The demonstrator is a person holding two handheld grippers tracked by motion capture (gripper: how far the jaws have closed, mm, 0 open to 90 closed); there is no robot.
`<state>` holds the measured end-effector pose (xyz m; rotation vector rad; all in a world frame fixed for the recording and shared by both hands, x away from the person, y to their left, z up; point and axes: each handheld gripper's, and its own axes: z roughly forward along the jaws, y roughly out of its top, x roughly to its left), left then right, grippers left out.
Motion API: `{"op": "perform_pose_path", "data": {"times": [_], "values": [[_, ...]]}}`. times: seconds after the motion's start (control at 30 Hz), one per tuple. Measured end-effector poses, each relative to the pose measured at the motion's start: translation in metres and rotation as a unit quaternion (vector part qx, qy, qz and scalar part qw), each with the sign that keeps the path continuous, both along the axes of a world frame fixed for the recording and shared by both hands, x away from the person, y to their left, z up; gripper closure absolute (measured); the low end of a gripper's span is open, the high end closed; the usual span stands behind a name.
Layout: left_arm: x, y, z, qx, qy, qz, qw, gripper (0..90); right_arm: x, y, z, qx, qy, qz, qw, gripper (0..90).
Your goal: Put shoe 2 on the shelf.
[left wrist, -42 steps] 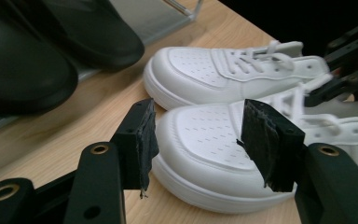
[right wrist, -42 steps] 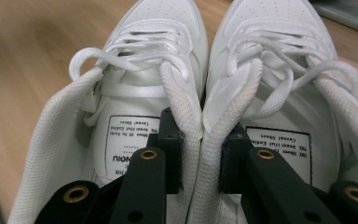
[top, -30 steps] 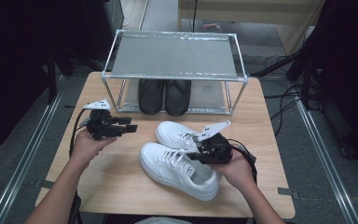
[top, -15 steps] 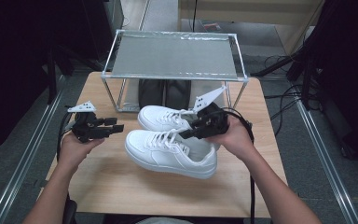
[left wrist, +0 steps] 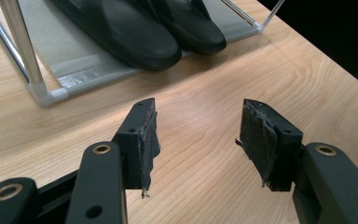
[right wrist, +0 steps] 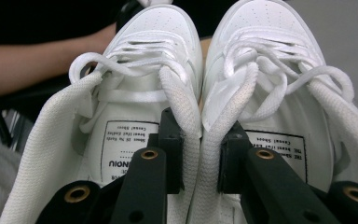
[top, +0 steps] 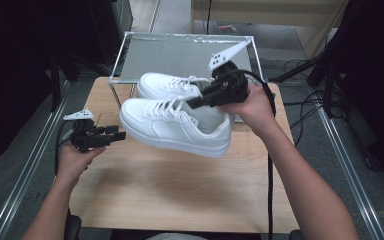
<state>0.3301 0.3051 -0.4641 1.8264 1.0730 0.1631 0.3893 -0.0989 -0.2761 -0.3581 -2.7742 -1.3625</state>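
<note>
Carrying both white sneakers (top: 177,117) pinched by their inner collars, the right gripper (top: 200,102) should hold level toward the rack (top: 130,37) at twelve o'clock. At nine o'clock, the left gripper (top: 115,135) waits wide and empty, ready to steady the toes.

Table (top: 180,195): light wood grain, rectangular
Shoe rack (top: 130,47): metal frame with grey shelves, standing at table's far edge
Black slippers (left wrist: 135,28): a pair, side by side on rack's bottom shelf

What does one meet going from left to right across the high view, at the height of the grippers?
left gripper → white sneakers → right gripper → right hand
</note>
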Motion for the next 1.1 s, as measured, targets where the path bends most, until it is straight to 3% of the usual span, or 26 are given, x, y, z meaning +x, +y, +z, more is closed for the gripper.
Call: {"op": "perform_pose_path", "data": {"times": [0.17,0.3,0.4,0.57,0.67,0.77,0.87,1.0,1.07,1.1], "values": [[0.000,0.000,0.000,-0.002,0.000,-0.002,1.0000,46.4,0.018,0.002,0.027,0.018,0.001,-0.050,0.9986,76.9],[0.002,0.000,-0.001,-0.002,0.003,-0.004,1.0000,46.5,0.031,0.003,0.039,0.017,0.003,-0.102,0.9946,77.0],[0.002,-0.003,-0.002,0.015,0.004,-0.009,0.9998,46.5,0.044,0.006,0.042,0.013,0.007,-0.151,0.9885,77.0],[0.002,-0.008,-0.002,0.016,0.003,-0.016,0.9997,46.6,0.069,0.015,0.039,-0.009,-0.002,-0.229,0.9735,77.2],[0.002,-0.009,-0.002,0.019,0.003,-0.019,0.9996,46.6,0.082,0.026,0.034,-0.024,-0.009,-0.273,0.9615,77.3],[0.003,-0.010,-0.002,0.017,0.003,-0.021,0.9996,46.7,0.098,0.032,0.029,-0.018,0.007,-0.319,0.9474,77.1],[0.003,-0.012,-0.003,0.015,0.005,-0.025,0.9996,46.8,0.113,0.038,0.023,-0.007,0.022,-0.371,0.9283,77.1],[0.003,-0.015,-0.003,0.018,0.003,-0.033,0.9993,46.9,0.127,0.051,0.021,-0.016,0.007,-0.430,0.9025,76.9],[0.004,-0.016,-0.003,0.017,0.002,-0.037,0.9991,46.9,0.135,0.055,0.020,-0.021,0.010,-0.454,0.8908,76.8],[0.004,-0.017,-0.003,0.017,0.004,-0.039,0.9991,46.9,0.137,0.057,0.020,-0.019,0.013,-0.468,0.8835,76.7]]}}
